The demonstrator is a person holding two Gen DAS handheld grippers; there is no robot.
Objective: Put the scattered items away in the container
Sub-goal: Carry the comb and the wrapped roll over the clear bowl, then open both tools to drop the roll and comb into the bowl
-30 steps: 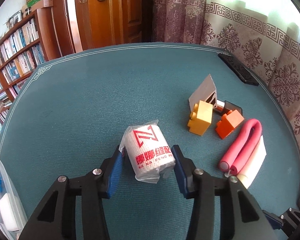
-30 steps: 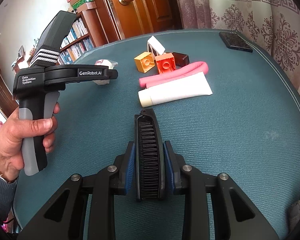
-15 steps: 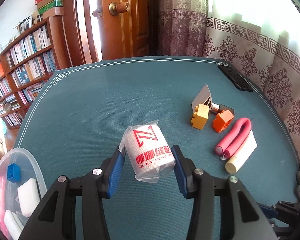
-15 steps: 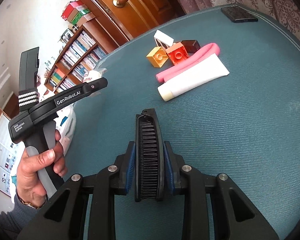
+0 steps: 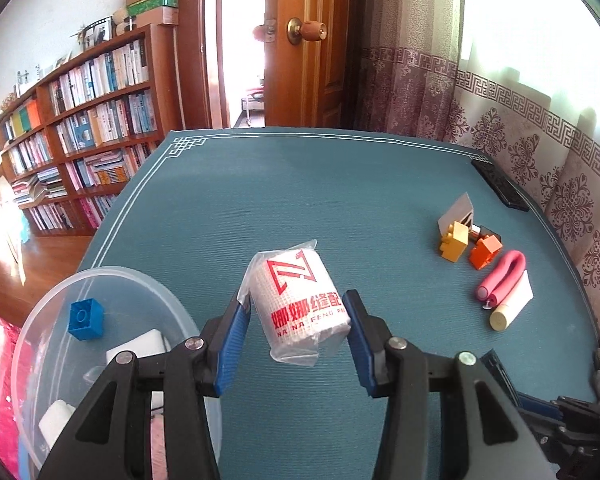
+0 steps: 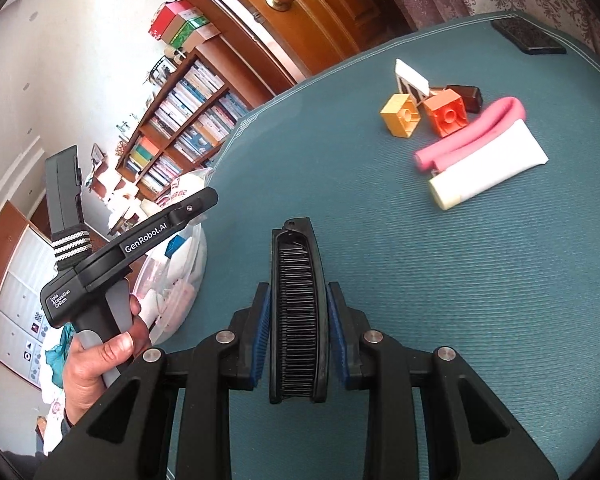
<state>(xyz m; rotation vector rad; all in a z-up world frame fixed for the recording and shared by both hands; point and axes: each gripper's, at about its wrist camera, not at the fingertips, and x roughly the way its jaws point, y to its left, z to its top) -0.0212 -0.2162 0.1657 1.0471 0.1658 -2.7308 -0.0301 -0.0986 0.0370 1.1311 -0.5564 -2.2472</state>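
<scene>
My left gripper (image 5: 296, 320) is shut on a white roll in clear plastic with red print (image 5: 300, 300), held above the teal table. Just to its left is the clear plastic container (image 5: 100, 276), holding a blue brick (image 5: 85, 318) and white items. My right gripper (image 6: 298, 320) is shut on a black folding comb (image 6: 298, 300) that points forward. Further right on the table lie a yellow brick (image 6: 400, 114), an orange brick (image 6: 446, 112), a pink foam curler (image 6: 472, 134) and a white tube (image 6: 488, 168). The container (image 6: 180, 276) shows left of the comb.
A person's hand (image 6: 100, 356) holds the left gripper's handle. A white card stand (image 6: 410, 74) and a dark brown block (image 6: 466, 96) sit behind the bricks. A black phone (image 6: 528, 36) lies at the table's far right edge. Bookshelves (image 5: 80, 152) and a wooden door (image 5: 308, 60) stand beyond.
The left gripper has lifted the roll and swung left, bringing the container into fuller view beside it. The right gripper has tilted and moved left with the comb.
</scene>
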